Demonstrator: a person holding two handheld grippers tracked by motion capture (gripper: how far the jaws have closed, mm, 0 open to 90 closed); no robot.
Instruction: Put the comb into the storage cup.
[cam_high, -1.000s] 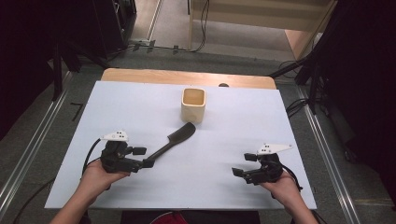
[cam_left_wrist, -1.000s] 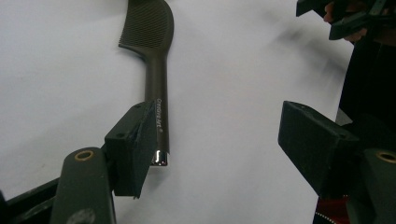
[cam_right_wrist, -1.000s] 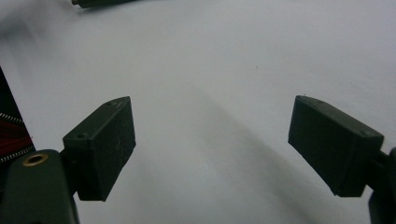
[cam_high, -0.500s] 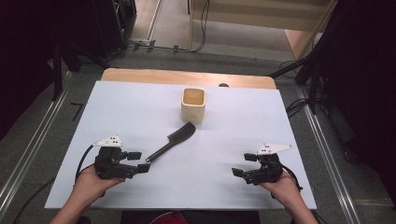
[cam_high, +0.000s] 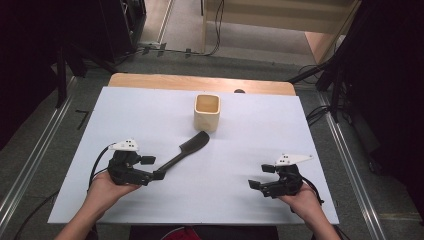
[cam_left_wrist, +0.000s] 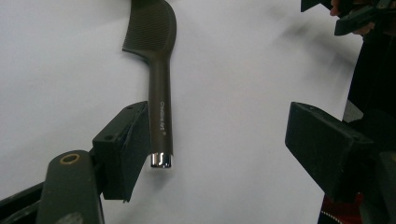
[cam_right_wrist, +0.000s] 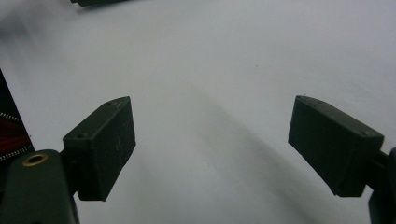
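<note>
A dark hair brush (cam_high: 186, 149) lies flat on the white table (cam_high: 260, 135), head toward the far right, handle toward my left gripper (cam_high: 154, 168). In the left gripper view the brush (cam_left_wrist: 161, 93) has its chrome handle end between the jaws, against the left pad (cam_left_wrist: 122, 148) and far from the other pad. The left gripper (cam_left_wrist: 224, 149) is open, and its jaws have just been opening wider. My right gripper (cam_high: 259, 177) rests low at the near right, open, with bare table between its pads (cam_right_wrist: 100, 147). The right gripper (cam_right_wrist: 212, 144) holds nothing.
A cream square cup (cam_high: 207, 112) stands upright beyond the brush head, near the table's far middle. A wooden strip (cam_high: 150, 80) runs along the far edge. Cables trail from both grippers toward the near edge.
My left hand has drawn back slightly toward the near left, and its jaws stand a little wider. The brush lies where it was. The right hand has not moved.
</note>
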